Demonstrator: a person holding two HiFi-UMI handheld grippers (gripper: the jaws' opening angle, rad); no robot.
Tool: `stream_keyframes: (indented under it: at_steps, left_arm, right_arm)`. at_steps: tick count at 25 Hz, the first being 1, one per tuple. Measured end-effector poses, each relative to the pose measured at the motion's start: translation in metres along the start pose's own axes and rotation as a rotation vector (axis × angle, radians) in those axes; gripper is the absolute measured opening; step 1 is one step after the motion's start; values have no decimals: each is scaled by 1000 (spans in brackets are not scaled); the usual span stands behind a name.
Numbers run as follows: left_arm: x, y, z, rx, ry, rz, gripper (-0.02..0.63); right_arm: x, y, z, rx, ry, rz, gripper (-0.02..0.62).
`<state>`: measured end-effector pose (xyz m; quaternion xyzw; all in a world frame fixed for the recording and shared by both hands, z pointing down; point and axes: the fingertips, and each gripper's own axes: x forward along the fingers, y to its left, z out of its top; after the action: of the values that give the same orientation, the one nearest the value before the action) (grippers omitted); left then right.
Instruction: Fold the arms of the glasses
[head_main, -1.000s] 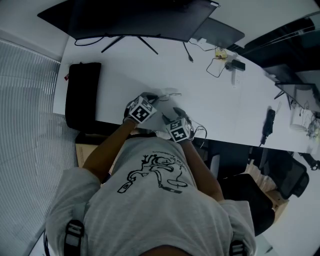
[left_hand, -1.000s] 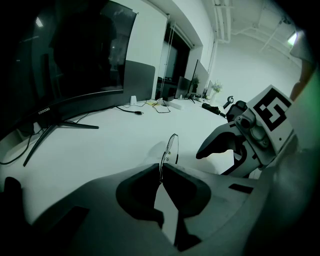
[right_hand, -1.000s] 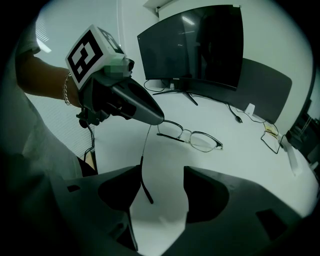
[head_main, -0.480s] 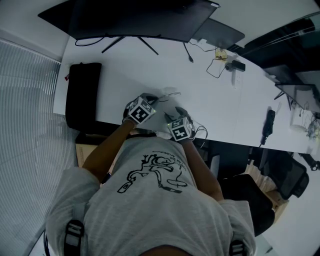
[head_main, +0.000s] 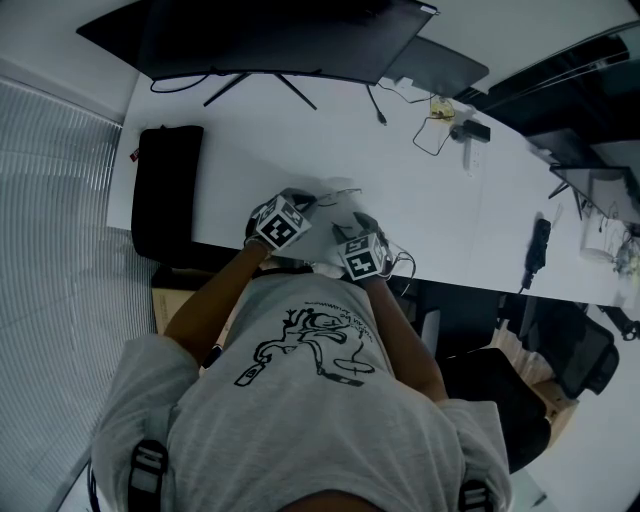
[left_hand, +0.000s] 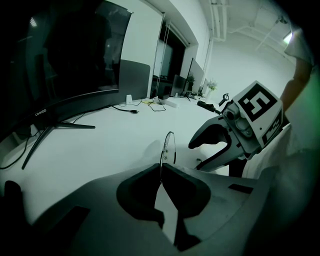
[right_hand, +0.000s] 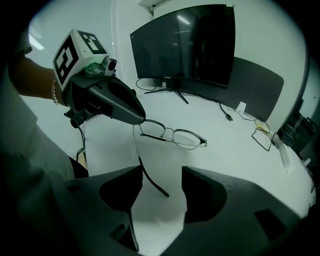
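Thin metal-rimmed glasses (right_hand: 172, 135) hang just above the white desk (head_main: 250, 130) near its front edge, lenses facing away from me. My left gripper (left_hand: 161, 167) is shut on one end of the frame (left_hand: 167, 147), and in the right gripper view it (right_hand: 142, 120) shows clamped at that hinge. From there the dark-tipped arm (right_hand: 150, 177) sticks out unfolded into the gap of my right gripper (right_hand: 161, 175). Those jaws are closing, with the arm near the left pad and not pressed. In the head view the left gripper (head_main: 300, 200) and the right gripper (head_main: 350, 225) sit close together.
A curved black monitor (head_main: 270, 35) stands at the back on a tripod foot. A black case (head_main: 165, 190) lies at the desk's left end. Cables and small items (head_main: 445, 120) lie at the back right, and a dark handset (head_main: 538, 250) farther right.
The right gripper has crept slightly toward the glasses. The left gripper and the glasses have stayed put.
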<state>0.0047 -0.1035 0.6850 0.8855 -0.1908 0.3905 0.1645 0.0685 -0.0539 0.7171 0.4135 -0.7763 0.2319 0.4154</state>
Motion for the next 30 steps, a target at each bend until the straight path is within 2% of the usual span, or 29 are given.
stream_keyframes:
  at_steps: [30]
  left_arm:
    - [-3, -28, -9, 66, 41, -53, 34]
  right_arm:
    - [-1, -18, -6, 58, 10, -61, 255]
